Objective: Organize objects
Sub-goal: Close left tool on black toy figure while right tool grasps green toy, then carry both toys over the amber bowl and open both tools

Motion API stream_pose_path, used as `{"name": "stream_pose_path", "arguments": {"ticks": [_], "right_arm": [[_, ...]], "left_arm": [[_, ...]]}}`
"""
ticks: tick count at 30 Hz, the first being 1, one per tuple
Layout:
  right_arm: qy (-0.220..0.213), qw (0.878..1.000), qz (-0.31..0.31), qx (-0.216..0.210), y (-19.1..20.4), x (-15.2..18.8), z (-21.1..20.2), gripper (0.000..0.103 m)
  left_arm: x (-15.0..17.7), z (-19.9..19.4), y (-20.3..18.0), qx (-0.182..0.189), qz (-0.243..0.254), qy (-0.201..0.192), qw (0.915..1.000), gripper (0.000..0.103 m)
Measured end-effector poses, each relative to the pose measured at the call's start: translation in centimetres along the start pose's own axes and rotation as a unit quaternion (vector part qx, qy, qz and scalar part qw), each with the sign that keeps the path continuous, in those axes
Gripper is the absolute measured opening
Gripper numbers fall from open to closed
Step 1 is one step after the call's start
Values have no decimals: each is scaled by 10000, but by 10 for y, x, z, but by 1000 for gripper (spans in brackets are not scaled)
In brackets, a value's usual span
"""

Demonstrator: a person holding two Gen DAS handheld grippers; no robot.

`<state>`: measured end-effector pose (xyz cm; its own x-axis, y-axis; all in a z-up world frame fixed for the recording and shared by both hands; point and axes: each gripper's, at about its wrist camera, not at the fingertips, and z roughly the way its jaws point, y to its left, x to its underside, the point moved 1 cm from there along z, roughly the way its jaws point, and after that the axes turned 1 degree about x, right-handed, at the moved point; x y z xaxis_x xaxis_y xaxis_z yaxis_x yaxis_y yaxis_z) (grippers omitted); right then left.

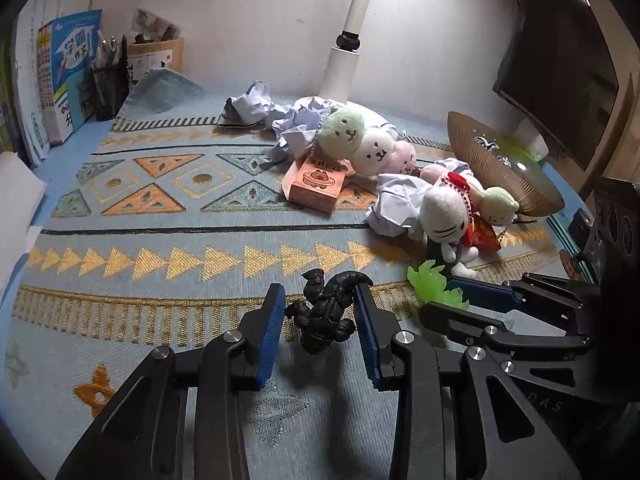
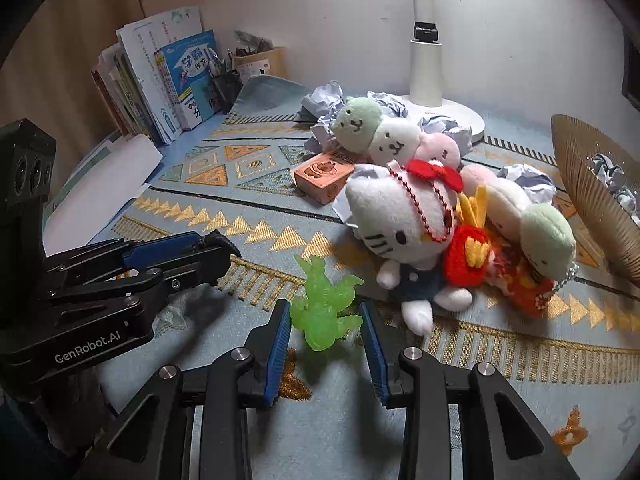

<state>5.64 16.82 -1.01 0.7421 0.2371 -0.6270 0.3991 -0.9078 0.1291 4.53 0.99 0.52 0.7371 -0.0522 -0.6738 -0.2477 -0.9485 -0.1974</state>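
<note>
A black dinosaur figure [image 1: 326,310] lies on the patterned cloth between the open fingers of my left gripper [image 1: 319,312]; the right pad looks close to or touching it. A translucent green dinosaur figure [image 2: 324,312] lies between the open fingers of my right gripper [image 2: 325,330]; it also shows in the left wrist view [image 1: 434,284]. The right gripper [image 1: 460,300] is seen from the left wrist view, and the left gripper [image 2: 212,256] from the right wrist view. Neither figure is lifted.
Behind lie a white cat plush [image 2: 396,220], a three-ball plush [image 1: 372,144], a fries plush [image 2: 468,256], an orange box [image 1: 316,184], crumpled paper [image 1: 392,204], a brown ribbed bowl [image 1: 492,164], a lamp base [image 2: 444,108], books [image 2: 172,80] and a pen holder [image 1: 106,84].
</note>
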Motion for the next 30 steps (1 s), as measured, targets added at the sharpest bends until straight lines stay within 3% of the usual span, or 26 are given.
{"name": "stream_pose_path", "arguments": {"ticks": [8, 18, 20, 24, 28, 30], "right_arm": [[94, 9998, -193, 17, 7, 5, 8, 36], [103, 9995, -265, 110, 9, 4, 9, 39], [80, 9995, -249, 171, 9, 4, 8, 36], [-150, 9993, -271, 213, 10, 6, -2, 34], [-350, 9986, 149, -367, -3, 4, -26, 34], [-596, 9979, 176, -208, -10, -2, -47, 34]], "left_arm": [[1, -7, 10, 16, -244, -232, 9994, 32], [2, -9, 6, -3, -148, -296, 9995, 32], [2, -9, 5, -24, -122, -298, 9995, 32], [1, -9, 5, -21, -143, -274, 9995, 32], [-16, -16, -15, 259, 50, -262, 9993, 32], [-34, -27, -38, 321, 355, -477, 9977, 32]]}}
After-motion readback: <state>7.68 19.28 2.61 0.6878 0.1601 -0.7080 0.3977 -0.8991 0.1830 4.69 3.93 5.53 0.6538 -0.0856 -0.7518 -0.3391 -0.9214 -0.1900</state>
